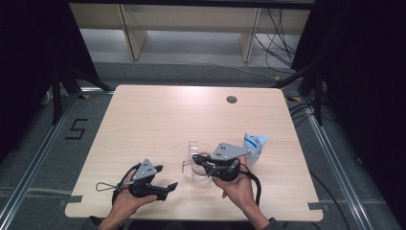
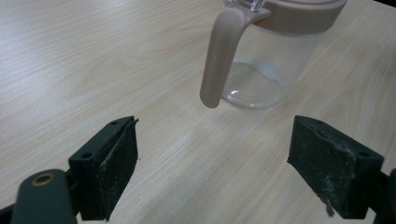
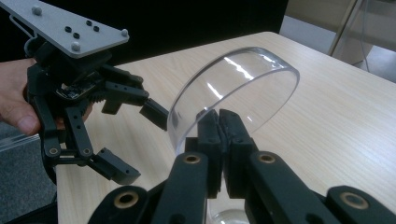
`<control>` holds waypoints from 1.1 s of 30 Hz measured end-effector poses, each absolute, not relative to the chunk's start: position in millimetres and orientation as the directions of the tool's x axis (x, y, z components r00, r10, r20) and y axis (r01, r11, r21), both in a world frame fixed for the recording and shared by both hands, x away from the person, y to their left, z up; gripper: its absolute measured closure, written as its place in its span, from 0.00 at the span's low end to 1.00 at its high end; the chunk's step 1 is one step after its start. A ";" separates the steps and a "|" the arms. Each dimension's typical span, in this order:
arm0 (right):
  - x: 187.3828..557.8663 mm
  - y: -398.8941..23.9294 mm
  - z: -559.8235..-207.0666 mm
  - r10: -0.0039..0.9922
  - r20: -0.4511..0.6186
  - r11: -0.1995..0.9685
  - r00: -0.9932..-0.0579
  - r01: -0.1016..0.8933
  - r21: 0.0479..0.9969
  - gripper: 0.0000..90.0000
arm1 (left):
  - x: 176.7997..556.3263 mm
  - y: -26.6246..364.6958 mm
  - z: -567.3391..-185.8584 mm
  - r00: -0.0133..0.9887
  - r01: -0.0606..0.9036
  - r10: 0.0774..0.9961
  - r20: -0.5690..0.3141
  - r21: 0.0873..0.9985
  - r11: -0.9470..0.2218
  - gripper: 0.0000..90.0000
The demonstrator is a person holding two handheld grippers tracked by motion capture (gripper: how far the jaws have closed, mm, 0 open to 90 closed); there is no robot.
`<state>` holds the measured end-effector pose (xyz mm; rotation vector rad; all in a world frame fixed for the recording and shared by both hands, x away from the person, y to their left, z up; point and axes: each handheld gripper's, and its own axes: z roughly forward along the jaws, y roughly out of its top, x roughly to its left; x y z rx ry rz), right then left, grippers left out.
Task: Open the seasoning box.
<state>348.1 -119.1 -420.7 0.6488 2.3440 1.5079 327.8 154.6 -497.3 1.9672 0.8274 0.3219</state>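
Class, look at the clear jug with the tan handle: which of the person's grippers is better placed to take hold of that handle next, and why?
Left. The left gripper stands open, facing the handle with nothing between. The right gripper is already shut on the jug's clear rim, so it likely steadies the jug.

Bright overhead light on table (image 1: 143, 115), dark surroundings, glare on glass (image 3: 243, 70).

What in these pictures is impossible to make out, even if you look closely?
- High view: the print on the blue-and-white pouch is too small to read.
- High view: the clear jug is largely covered by the right gripper.
- Left gripper view: the top edge cuts off the jug's lid.
- Right gripper view: the shut jaws hide the lower part of the clear wall they pinch.
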 end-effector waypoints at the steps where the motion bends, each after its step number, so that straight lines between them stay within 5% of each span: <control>1: 347.7 -117.6 -420.9 0.513 0.007 0.349 -0.859 0.216 0.912 0.98 | 327.3 154.9 -497.0 0.734 0.419 0.671 -0.104 0.847 -0.327 0.17; 24: 346.3 -107.4 -422.1 0.488 0.015 0.360 -0.873 0.217 0.908 0.94 | 325.5 157.3 -496.6 0.739 0.421 0.663 -0.118 0.850 -0.317 0.17; 33: 341.0 -136.5 -418.5 0.551 -0.013 0.332 -0.834 0.204 0.921 0.53 | 327.1 157.3 -497.0 0.738 0.427 0.663 -0.125 0.848 -0.315 0.17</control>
